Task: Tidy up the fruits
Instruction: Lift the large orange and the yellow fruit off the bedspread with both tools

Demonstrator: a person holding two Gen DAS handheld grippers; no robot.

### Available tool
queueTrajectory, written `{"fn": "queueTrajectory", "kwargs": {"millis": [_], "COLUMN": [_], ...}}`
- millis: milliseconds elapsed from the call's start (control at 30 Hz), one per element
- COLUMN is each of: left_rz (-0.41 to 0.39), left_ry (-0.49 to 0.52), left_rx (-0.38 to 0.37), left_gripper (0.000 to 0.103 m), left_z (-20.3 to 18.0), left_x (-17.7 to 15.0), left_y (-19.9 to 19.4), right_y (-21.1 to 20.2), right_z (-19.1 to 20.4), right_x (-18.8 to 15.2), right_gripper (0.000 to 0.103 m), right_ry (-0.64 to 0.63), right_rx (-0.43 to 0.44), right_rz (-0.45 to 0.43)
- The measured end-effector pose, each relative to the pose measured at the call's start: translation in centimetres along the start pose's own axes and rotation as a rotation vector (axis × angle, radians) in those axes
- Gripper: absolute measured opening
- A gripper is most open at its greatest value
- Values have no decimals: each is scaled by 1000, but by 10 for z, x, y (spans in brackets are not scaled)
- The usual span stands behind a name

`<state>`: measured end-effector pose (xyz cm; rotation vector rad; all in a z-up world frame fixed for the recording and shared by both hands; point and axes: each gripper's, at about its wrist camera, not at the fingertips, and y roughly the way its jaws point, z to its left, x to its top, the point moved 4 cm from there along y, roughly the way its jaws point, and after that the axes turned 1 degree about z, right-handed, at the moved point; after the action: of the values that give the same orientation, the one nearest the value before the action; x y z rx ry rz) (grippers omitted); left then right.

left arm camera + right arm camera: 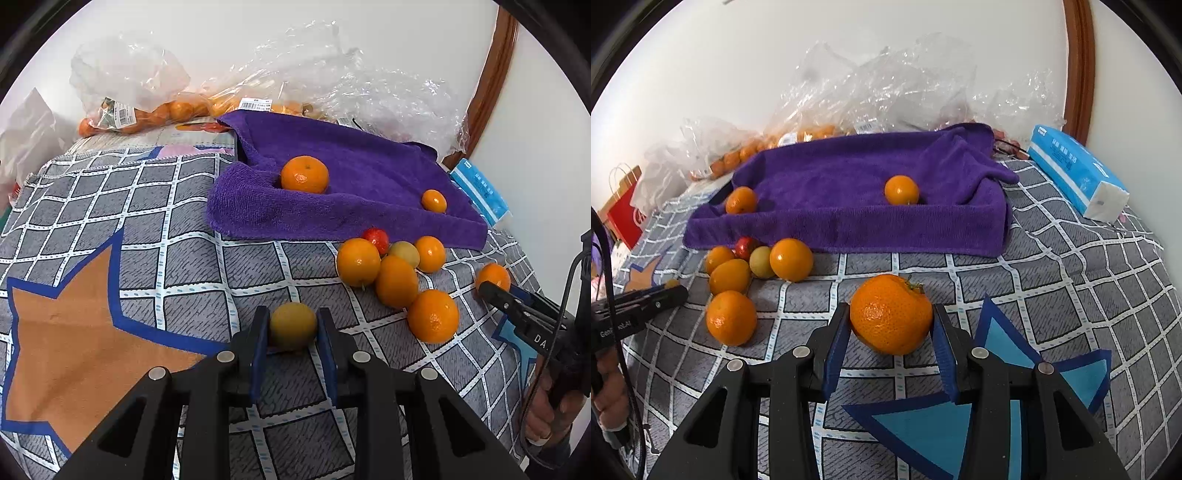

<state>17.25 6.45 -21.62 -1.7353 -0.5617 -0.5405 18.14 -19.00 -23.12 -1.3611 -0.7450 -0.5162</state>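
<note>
Checked grey cloth [192, 206] below white wall [229, 40]

Between our left gripper's [293, 332] black jaws with blue pads sits a yellow-green fruit [293, 325]. Between our right gripper's [890, 332] jaws, black with blue pads too, sits a bright orange mandarin [891, 314] with a green stem. Under both jaws lies a grey bedspread [177, 236] checked with white dotted lines, with a tan star [62, 332] edged in dark blue left of the left jaws and light-blue shapes [923, 432] edged in dark blue below the right jaws. Beyond the jaws we see a deep purple towel [849, 199] carrying two orange fruits. Left of the right jaws we see orange fruits with one red fruit [745, 246] and one yellow-green fruit. Far right lies a blue and white tissue pack [1075, 171].
</note>
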Motion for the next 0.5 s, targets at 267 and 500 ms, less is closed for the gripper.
{"fn": "queueTrajectory", "kwargs": {"millis": [267,500], "left_rz": [-13,-133], "left_ry": [-21,13], "left_rx": [-26,-29], "left_gripper": [24,24], "left_z": [3,-5], "left_x": [0,1], "left_y": [-2,-26], "right_y": [3,1], "right_z": [-2,-3], "right_x": [0,0], "right_gripper": [43,43], "right_ry": [10,21], "right_rx": [-8,-7], "right_rz": [15,-1]}}
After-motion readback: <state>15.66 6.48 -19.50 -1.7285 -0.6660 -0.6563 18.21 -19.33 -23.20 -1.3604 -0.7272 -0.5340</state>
